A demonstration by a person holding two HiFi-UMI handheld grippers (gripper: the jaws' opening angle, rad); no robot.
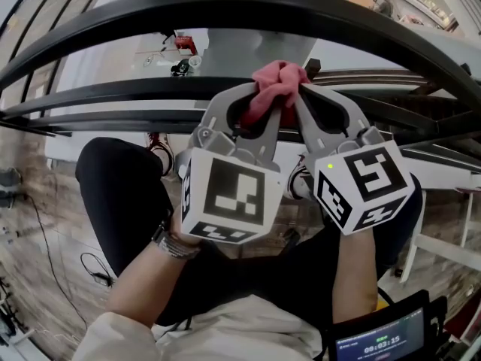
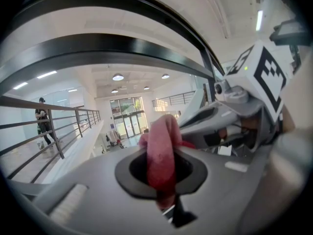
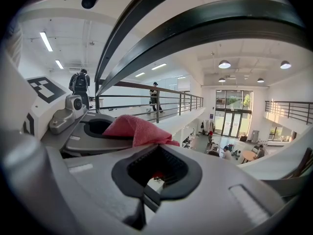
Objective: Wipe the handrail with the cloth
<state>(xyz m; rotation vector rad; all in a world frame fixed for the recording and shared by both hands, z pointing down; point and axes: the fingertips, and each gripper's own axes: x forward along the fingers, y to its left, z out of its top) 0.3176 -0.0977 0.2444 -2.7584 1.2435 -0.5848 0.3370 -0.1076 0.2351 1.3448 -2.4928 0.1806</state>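
head view, crumpled pink cloth (image 1: 276, 80) pinched between closed left claw (image 1: 254, 100) and closed right claw (image 1: 302, 96)

Beyond the left gripper (image 2: 164, 146) a white hall opens out, with round ceiling lamps (image 2: 117, 77) above and glass entrance doors (image 2: 128, 124) at the far end. Up and left of the right gripper (image 3: 159, 148) run strip lights (image 3: 46, 41), and a round table (image 3: 248, 155) stands lower right. Wood-patterned floor (image 1: 37, 277) lies below.
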